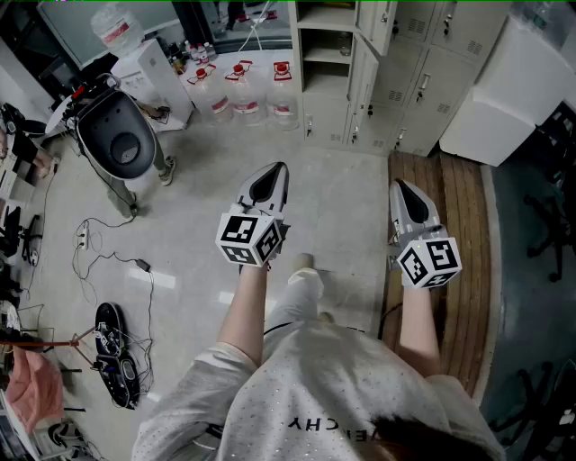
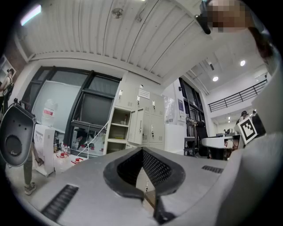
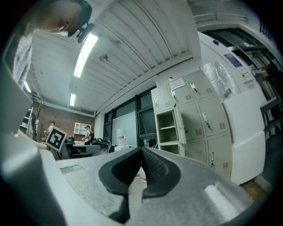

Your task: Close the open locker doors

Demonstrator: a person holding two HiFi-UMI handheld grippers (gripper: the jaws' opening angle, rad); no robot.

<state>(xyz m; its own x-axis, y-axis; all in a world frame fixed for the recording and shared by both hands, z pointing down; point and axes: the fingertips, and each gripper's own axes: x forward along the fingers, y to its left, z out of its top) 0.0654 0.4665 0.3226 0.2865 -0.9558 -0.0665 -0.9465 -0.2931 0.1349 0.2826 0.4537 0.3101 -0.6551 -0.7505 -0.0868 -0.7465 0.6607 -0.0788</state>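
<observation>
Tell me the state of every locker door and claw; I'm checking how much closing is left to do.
left claw: shut, empty
right claw: shut, empty
lower locker door: swung open
upper locker door: swung open
neighbouring locker doors: closed

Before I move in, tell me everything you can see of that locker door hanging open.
The open door is a tall cream panel, metal by its look, with a small dark latch on it. It stands upright, swung out into the room at the right edge of its compartment, beside the closed doors of the same bank. The compartment it leaves bare shows a shelf. Nothing touches the door.
</observation>
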